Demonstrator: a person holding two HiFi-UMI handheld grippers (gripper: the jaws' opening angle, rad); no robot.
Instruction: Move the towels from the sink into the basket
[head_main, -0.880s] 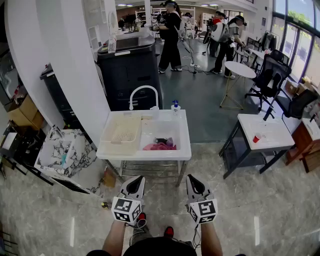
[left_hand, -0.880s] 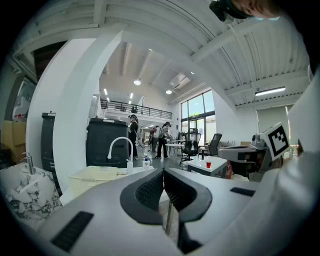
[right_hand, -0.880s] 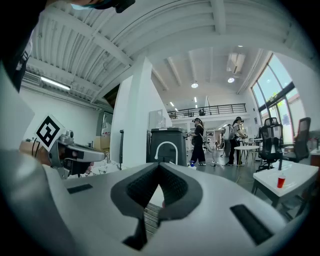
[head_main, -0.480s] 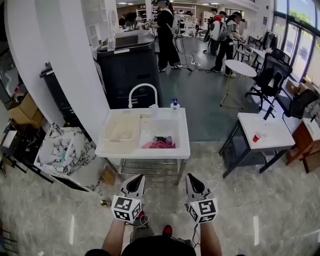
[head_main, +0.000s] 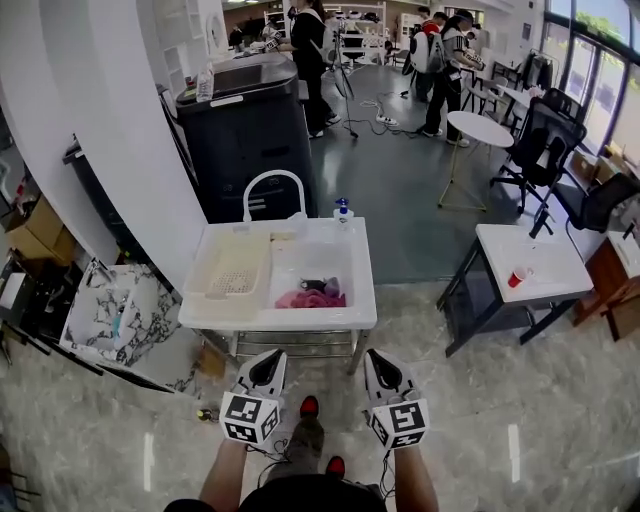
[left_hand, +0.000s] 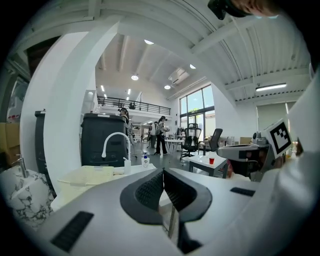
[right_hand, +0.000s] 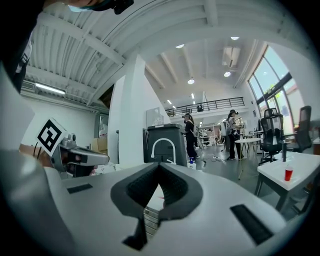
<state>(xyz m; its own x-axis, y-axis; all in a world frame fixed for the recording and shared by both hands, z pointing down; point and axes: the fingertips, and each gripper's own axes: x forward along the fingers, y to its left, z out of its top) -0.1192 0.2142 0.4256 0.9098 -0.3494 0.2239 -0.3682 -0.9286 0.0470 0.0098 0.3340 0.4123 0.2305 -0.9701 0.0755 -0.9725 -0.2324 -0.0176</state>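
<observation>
A pink towel (head_main: 308, 299) and a dark towel (head_main: 320, 285) lie in the right basin of the white sink (head_main: 362, 292). The cream basket (head_main: 236, 266) sits in the sink's left half. Both grippers hang side by side in front of the sink, well short of it. My left gripper (head_main: 268, 360) is shut with nothing between its jaws, which meet at the tip in the left gripper view (left_hand: 162, 173). My right gripper (head_main: 379, 359) is shut and empty too, as the right gripper view (right_hand: 157, 166) shows. The towels are hidden in both gripper views.
A curved white faucet (head_main: 270, 188) and a soap bottle (head_main: 343, 210) stand at the sink's back edge. A black cabinet (head_main: 250, 130) is behind it. A marble-patterned bin (head_main: 115, 315) stands left, a white table with a red cup (head_main: 516, 277) right. People stand far behind.
The head view has drawn a little closer to the sink, and a foot has stepped forward. Both grippers keep shut and stay low in front of the body.
</observation>
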